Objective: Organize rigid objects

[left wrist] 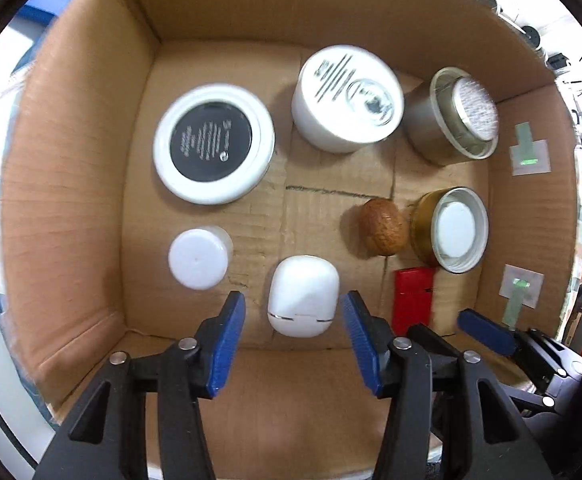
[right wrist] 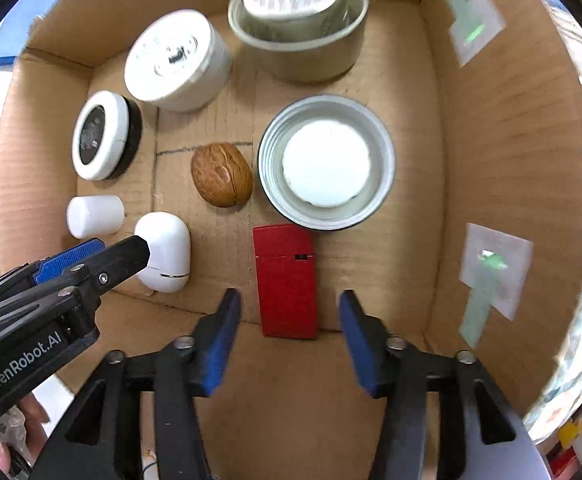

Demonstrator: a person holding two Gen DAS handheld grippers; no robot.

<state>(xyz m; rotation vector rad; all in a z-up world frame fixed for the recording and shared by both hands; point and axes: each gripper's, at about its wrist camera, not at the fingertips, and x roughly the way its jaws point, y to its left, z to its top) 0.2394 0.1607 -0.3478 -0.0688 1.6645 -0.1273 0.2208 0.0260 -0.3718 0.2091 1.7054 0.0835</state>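
Observation:
Both grippers hang over an open cardboard box (left wrist: 71, 184). My left gripper (left wrist: 293, 316) is open, its blue pads on either side of a white earbud case (left wrist: 303, 300) lying near the box's front wall; the case also shows in the right wrist view (right wrist: 167, 252). My right gripper (right wrist: 289, 312) is open, its pads straddling a red rectangular lighter (right wrist: 285, 280), seen in the left view too (left wrist: 413, 300). Neither gripper holds anything.
On the box floor (right wrist: 219, 120) are a walnut (right wrist: 221, 180), a gold-sided tin with a white disc (right wrist: 327, 160), a steel tin (right wrist: 299, 20), a white round jar (right wrist: 175, 60), a black-and-white jar (right wrist: 101, 136) and a small white cap (right wrist: 95, 216). Taped labels (right wrist: 495, 268) are on the right wall.

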